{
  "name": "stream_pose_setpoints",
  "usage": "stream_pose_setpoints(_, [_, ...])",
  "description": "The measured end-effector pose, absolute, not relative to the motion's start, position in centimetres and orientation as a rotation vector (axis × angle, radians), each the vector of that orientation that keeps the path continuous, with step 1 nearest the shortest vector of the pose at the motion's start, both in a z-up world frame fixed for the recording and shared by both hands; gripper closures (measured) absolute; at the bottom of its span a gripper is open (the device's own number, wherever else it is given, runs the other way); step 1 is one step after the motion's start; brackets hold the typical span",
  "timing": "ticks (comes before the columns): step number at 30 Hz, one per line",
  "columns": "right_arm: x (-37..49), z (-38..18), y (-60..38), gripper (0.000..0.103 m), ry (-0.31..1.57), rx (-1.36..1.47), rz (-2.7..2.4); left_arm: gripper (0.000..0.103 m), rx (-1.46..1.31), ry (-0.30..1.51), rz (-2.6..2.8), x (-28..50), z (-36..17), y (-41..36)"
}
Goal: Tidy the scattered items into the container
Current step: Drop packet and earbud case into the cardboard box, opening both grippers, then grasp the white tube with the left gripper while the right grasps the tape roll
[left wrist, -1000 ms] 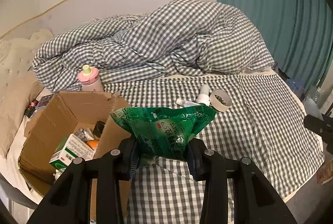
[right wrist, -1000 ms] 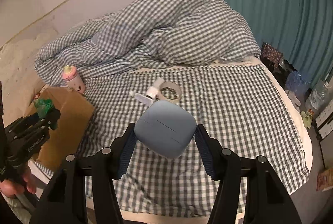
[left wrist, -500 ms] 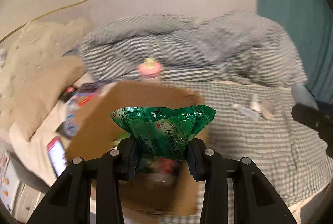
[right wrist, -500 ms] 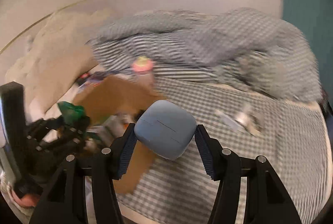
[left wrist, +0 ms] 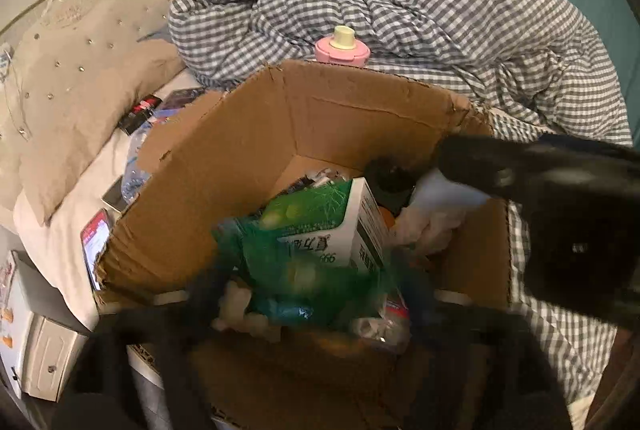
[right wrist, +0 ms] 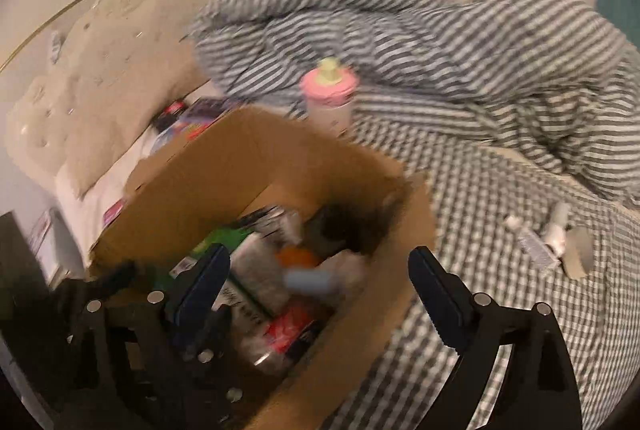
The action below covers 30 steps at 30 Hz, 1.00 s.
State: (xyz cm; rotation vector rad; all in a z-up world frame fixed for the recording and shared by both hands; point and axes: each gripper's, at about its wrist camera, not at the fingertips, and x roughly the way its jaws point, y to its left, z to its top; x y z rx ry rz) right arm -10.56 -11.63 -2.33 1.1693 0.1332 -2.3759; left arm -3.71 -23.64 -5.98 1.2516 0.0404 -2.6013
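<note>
Right gripper (right wrist: 320, 270) hangs over the box (right wrist: 224, 166), fingers spread and empty. Tape (right wrist: 578, 256) lies mid-right. Left gripper (left wrist: 316, 282) blurred; cannot tell.

Box (left wrist: 248, 150): on the bed, near its left edge, open at the top.
Carton (left wrist: 340, 226): inside the box, upright among other items.
Packet (left wrist: 304, 278): in the box, in front of the carton.
Bottle (left wrist: 342, 46): just behind the box's back wall.
Duvet (left wrist: 420, 18): heaped behind the bottle and the box.
Pillow (left wrist: 80, 102): left of the box.
Phone (left wrist: 94, 246): on the sheet, left of the box.
Tape roll (right wrist: 578, 256): on the bed, well right of the box, beside a tube (right wrist: 534, 244).
</note>
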Motion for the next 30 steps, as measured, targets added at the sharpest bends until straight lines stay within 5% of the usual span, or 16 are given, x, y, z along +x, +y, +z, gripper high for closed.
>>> stream_pose_setpoints(19, [-6.2,4.4,7.2,0.012,-0.068,1.076,-2.682,0.001,1.114,-0.066,-2.841,-2.6,0.2,-13.7])
stream_pose_setpoints(30, [-6.4,1.3,20.2,0.012,-0.284,1.204,-2.812,0.000,1.219,-0.077,-2.945,-5.9,-1.0,-3.8])
